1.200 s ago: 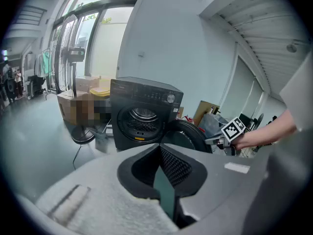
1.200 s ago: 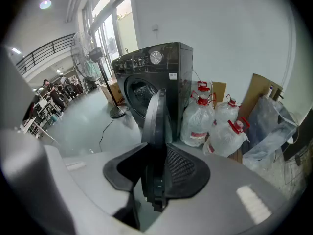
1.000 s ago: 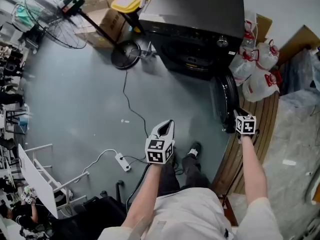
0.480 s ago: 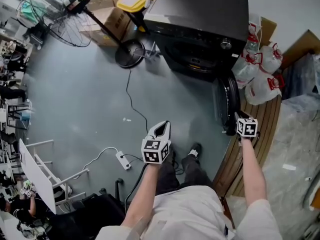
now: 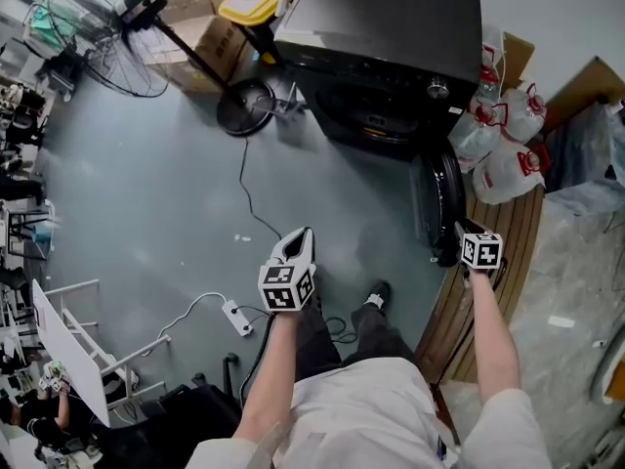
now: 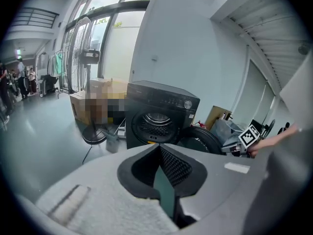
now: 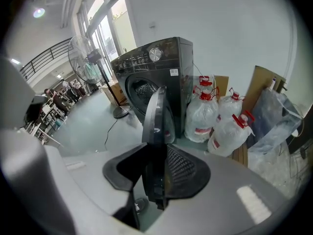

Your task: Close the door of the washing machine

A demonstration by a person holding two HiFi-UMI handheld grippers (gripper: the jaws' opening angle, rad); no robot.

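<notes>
Between the right gripper's (image 7: 157, 166) black pads sits the rim of the round, dark-glass washing machine door (image 7: 155, 115), and the jaws are clamped on that edge. From that gripper's view I see the door edge-on, standing upright and swung wide out from the front of the black front-loading washing machine (image 5: 391, 37), hinged on its right side. Its round drum opening (image 6: 157, 124) is uncovered. Just right of the machine stand clear plastic water jugs with red caps (image 7: 203, 116), and a brown wooden board (image 5: 516, 225) lies on the floor beside the door.

On my other side, the left gripper (image 6: 164, 182) has its jaws a narrow slit apart with nothing between them. It hangs in the air over the grey-green floor (image 5: 146, 174), well apart from the door, pointing towards the machine. Farther left of the machine I see the round black base of a pedestal fan (image 5: 244, 106).
</notes>
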